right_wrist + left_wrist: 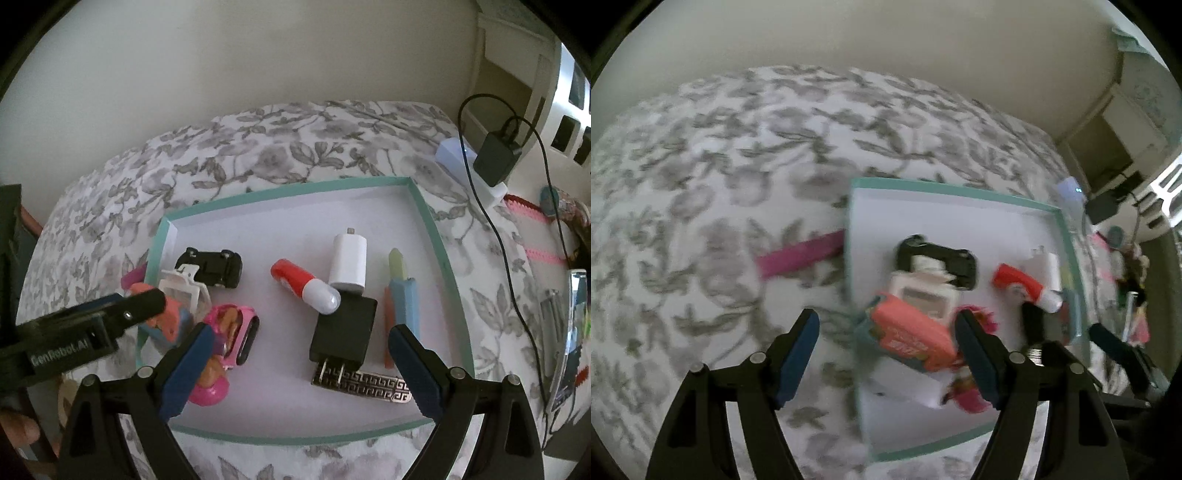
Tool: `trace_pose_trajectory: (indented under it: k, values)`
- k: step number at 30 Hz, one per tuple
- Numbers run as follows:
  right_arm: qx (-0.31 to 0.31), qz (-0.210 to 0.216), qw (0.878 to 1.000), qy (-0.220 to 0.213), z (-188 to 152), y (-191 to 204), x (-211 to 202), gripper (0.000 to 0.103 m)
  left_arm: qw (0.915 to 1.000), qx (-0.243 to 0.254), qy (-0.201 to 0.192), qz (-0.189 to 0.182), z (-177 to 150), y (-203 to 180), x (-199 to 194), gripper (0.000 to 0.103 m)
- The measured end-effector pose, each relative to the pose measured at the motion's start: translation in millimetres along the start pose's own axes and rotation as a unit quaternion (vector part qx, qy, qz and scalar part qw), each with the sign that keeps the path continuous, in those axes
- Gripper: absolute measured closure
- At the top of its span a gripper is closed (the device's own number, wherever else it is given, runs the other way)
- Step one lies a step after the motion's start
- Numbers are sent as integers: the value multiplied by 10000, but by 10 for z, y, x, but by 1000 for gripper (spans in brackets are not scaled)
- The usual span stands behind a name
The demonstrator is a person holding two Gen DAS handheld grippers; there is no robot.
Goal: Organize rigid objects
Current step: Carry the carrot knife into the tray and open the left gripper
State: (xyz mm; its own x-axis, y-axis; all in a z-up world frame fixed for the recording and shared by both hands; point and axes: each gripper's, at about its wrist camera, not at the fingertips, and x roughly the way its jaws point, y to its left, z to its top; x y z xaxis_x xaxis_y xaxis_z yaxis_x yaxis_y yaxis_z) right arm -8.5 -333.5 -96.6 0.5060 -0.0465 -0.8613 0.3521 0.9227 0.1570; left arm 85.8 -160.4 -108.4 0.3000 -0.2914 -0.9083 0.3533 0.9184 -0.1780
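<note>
A teal-rimmed white tray [424,206] lies on a floral bedspread. Inside it are a black toy car [214,266], a red-and-white tube [303,288], a white charger [349,262], a black plug adapter [345,328], a patterned silver hair clip [369,384], coloured sticks [402,295] and a pink toy [236,328]. My right gripper [301,332] hangs open over the adapter and the pink toy, pressing neither. My left gripper [886,325] is open at the tray's left rim [849,258]. A coral box [908,336] lies between its fingers, with the left pad [801,343] well apart from it.
The floral bedspread [720,166] spreads left of the tray, with a magenta strip [801,254] on it. A black charger with its cable [495,158] sits on a white block at the right, beside pink-trimmed clutter. A plain wall runs behind.
</note>
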Motion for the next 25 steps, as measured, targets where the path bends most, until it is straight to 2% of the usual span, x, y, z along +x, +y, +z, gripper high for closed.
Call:
trace_pose_trajectory:
  k: [6,11,16,21,25]
  values:
    - [-189,-12,9998,-88,-126,141,-78,6,9981,62,-390,480,-216,166,-205,26]
    - [-301,-32,9994,-187,-235,254,-166,2,9945,16,-760,716,-406,275,-476,26]
    - [-318,-31,9990,-314,-330,307,-298,2,9882,39,-798,1307,-588,334,-644,26]
    - [-314,5,9986,-425,-417,347,-417,2,9917,-20,-886,930,-713,370,-728,26]
    - [-287,3,9985,-475,-448,344,-461,2,9891,39,-946,1125,-719,342,-750,24]
